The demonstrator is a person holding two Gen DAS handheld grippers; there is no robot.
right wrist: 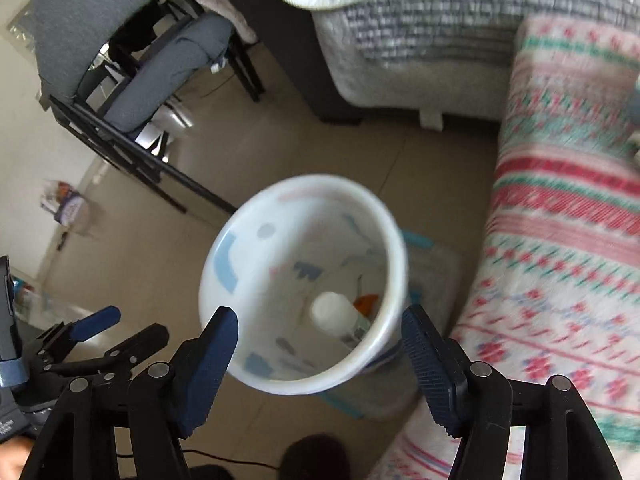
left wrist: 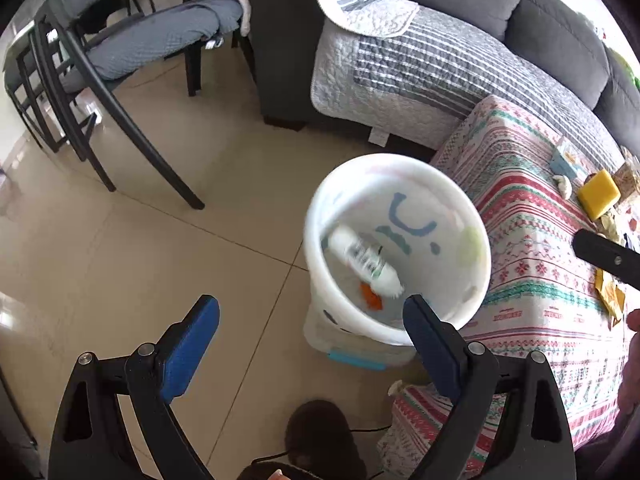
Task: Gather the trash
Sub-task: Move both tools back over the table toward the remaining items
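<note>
A white patterned trash bin [left wrist: 400, 168] stands on the floor beside a table with a patterned cloth [left wrist: 532, 248]. A white plastic bottle [left wrist: 364, 262] and an orange scrap [left wrist: 370, 298] are inside the bin; the bottle is blurred. The bin [right wrist: 240, 224] and the bottle [right wrist: 332, 312] also show in the right wrist view. My left gripper [left wrist: 312, 316] is open and empty above the floor, just left of the bin. My right gripper [right wrist: 320, 328] is open and empty over the bin's mouth. A yellow sponge-like block [left wrist: 598, 194] and wrappers [left wrist: 610, 296] lie on the table.
A grey sofa with a striped quilt [left wrist: 420, 64] stands behind the bin. Black chairs with grey cushions [left wrist: 132, 48] are at the far left. A clear box with a blue latch [left wrist: 352, 356] sits under the bin. A dark slipper [left wrist: 320, 436] lies on the tiled floor.
</note>
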